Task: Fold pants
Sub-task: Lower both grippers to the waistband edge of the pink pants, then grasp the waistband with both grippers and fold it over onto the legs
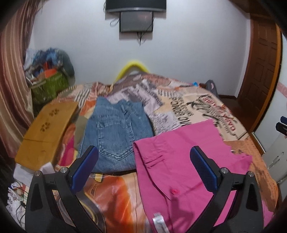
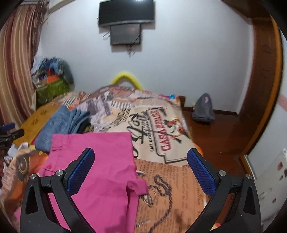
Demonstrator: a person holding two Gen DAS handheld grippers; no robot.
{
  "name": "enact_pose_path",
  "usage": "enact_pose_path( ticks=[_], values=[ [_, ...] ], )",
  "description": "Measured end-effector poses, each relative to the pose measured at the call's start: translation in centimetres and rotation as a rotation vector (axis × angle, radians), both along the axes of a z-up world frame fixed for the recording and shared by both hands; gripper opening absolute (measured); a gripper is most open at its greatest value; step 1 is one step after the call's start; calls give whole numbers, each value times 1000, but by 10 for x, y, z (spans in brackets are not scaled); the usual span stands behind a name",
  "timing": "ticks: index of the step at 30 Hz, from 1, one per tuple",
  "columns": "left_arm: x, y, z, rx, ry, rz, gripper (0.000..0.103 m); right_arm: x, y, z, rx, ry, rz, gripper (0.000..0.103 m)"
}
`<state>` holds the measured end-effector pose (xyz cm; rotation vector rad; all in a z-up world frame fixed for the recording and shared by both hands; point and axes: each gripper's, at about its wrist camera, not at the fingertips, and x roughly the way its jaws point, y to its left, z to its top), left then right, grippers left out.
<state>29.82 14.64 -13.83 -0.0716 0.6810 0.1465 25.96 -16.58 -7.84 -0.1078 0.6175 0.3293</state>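
Pink pants (image 1: 181,161) lie folded on the patterned bedspread, waistband with a button toward me; they also show in the right wrist view (image 2: 93,161). My left gripper (image 1: 143,166) is open and empty, hovering above the pants' left edge. My right gripper (image 2: 140,170) is open and empty, above the pants' right edge, where a small flap sticks out. Folded blue jeans (image 1: 114,129) lie to the left of the pink pants and also show in the right wrist view (image 2: 59,123).
A yellow-brown box (image 1: 48,129) lies on the bed's left side. A green basket (image 1: 48,87) full of things stands by the curtain. A grey bag (image 2: 203,109) sits on the wooden floor right of the bed. A screen (image 2: 125,12) hangs on the far wall.
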Motion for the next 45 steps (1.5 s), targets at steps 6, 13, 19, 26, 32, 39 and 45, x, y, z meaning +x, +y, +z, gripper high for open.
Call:
enact_pose_path(
  ticks=[6, 13, 19, 26, 32, 39, 45],
  values=[
    [54, 22, -48, -31, 101, -10, 88, 53, 18, -31, -30, 127, 49, 103],
    [90, 35, -85, -53, 177, -15, 76, 106, 41, -66, -81, 150, 117, 101],
    [108, 36, -108, -75, 238, -55, 62, 150, 55, -90, -64, 227, 159, 90],
    [114, 39, -112, -113, 232, -94, 59, 187, 79, -121, -121, 318, 221, 68],
    [117, 26, -111, -91, 247, -135, 36, 194, 90, -133, -122, 343, 248, 58],
    [114, 15, -92, -41, 235, -132, 8, 192, 92, -125, -100, 402, 269, 7],
    [99, -2, -52, 13, 168, -187, 6, 177, 82, -90, -41, 321, 240, 5]
  ],
)
